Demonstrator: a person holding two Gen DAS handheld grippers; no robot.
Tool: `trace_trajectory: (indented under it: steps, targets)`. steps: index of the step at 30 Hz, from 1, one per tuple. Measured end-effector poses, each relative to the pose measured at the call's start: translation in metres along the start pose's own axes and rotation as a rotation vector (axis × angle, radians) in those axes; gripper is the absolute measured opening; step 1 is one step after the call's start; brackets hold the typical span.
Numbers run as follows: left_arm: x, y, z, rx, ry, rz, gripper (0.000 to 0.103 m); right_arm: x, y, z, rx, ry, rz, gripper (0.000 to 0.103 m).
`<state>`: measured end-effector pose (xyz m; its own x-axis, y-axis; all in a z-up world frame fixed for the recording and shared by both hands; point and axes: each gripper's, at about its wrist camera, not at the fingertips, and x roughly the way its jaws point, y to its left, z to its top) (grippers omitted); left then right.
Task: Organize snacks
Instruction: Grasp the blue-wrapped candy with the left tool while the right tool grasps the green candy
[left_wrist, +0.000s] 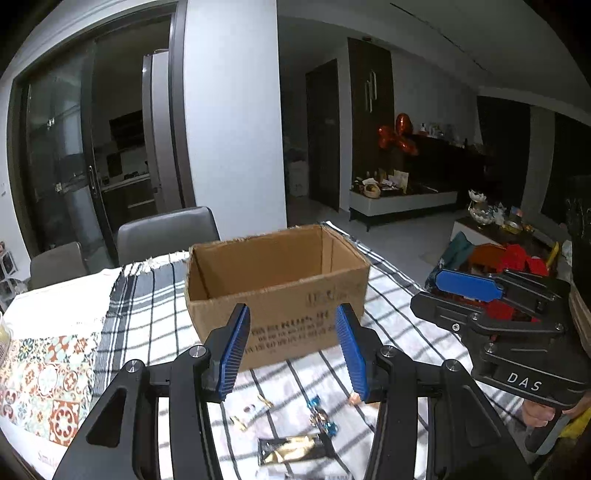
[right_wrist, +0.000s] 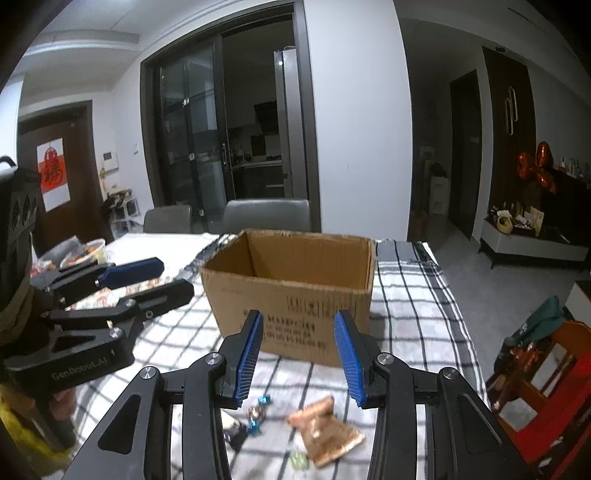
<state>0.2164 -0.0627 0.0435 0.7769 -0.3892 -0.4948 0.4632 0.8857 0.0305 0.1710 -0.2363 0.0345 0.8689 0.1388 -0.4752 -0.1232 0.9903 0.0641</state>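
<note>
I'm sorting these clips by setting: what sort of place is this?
Most likely a home dining area: a clothed table with grey chairs behind it, glass sliding doors onto a kitchen, and a sideboard with household clutter.

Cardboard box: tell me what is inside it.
Inside the cardboard box, only bare brown inner walls show; no snacks are visible. Its front wall hides the floor, so the bottom cannot be checked.

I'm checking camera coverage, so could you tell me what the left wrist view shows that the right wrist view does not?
Only the left wrist view shows the black-and-gold sachet and the patterned mat. Only the right wrist view shows the orange-brown packet and the red door poster. Both show the empty cardboard box, the blue-wrapped candies, the checked cloth and both open grippers.
</note>
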Motion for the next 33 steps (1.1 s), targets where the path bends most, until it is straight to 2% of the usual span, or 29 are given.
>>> trace_trajectory:
  steps: [14,18,27,33]
  targets:
    - [0.003,-0.017,-0.051,-0.015,0.076,-0.090,0.047,-0.006,0.012,-0.046,-0.032,0.072,0.025,0.041]
    - [0.006,-0.019,-0.062,-0.009,0.092,-0.086,0.047,0.000,0.014,-0.058,-0.018,0.107,0.035,0.041]
    - [0.033,-0.021,-0.091,0.010,0.186,-0.069,0.047,0.018,0.017,-0.091,-0.006,0.191,0.043,0.041]
    - [0.053,-0.027,-0.107,0.058,0.233,-0.047,0.046,0.033,0.012,-0.110,0.023,0.254,0.062,0.041]
